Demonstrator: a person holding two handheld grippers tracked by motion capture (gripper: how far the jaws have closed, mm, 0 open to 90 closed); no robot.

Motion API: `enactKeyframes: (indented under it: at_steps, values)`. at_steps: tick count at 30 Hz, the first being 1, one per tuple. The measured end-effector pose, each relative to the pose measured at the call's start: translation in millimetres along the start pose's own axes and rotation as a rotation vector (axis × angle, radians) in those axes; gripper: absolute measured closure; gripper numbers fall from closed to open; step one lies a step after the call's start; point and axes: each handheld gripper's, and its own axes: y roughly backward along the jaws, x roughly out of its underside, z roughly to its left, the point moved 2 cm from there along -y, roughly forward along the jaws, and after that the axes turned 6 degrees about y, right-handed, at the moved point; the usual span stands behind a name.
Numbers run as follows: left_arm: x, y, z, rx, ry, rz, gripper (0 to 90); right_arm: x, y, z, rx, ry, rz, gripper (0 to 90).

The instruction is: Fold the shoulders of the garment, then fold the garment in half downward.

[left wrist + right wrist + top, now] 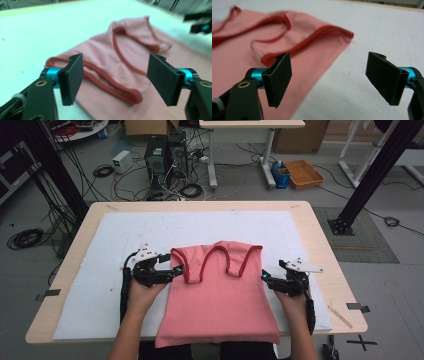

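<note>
A pink tank top [220, 295] with darker red trim lies flat on a white sheet [110, 245] that covers the wooden counter [320, 235]. Its straps and neckline point away from the person, and its lower hem hangs over the counter's near edge.

The left tongs [175, 271] sit at the top's left side, just beside the red-edged armhole. In the left gripper view their jaws stand wide apart with the trimmed armhole [112, 85] lying between and beyond them; they hold nothing. The left hand [142, 292] grips them from below.

The right tongs [267, 280] sit at the top's right edge, near the other armhole. In the right gripper view the left tongs' counterpart [329, 80] has its jaws spread wide, one above the pink cloth and the other above the bare white sheet, empty. The right hand [292, 302] holds them.

On the floor beyond the counter an orange tray [303, 173] stands beside a blue box [281, 174]; what the tray holds cannot be made out. Computer towers [165, 155] and loose cables [190, 190] sit farther left.
</note>
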Motion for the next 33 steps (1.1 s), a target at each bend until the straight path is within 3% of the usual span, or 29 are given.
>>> enactKeyframes:
  at_steps: [6, 19, 25, 29, 33]
  values:
    - [-7.6, 14.6, 0.6, 0.042, -0.026, -0.035, 24.8, -8.7, 4.0, -0.5, -0.05, -0.001, -0.033, 19.5]
    - [-10.4, 17.1, 6.7, 0.085, -0.032, -0.041, 23.2, -14.8, 16.9, -5.3, -0.088, -0.009, -0.077, 19.4]
    - [-10.6, 15.9, 12.2, 0.085, -0.021, -0.025, 23.2, -23.1, 17.4, -5.9, -0.089, 0.003, -0.066, 19.4]
    - [-11.1, 11.7, 20.4, 0.062, -0.007, -0.009, 23.1, -28.3, 16.5, -9.3, -0.095, 0.005, -0.053, 19.4]
    - [-14.9, 2.1, 39.8, 0.02, 0.036, 0.01, 23.2, -36.4, 12.0, -18.8, -0.03, 0.023, -0.033, 19.4]
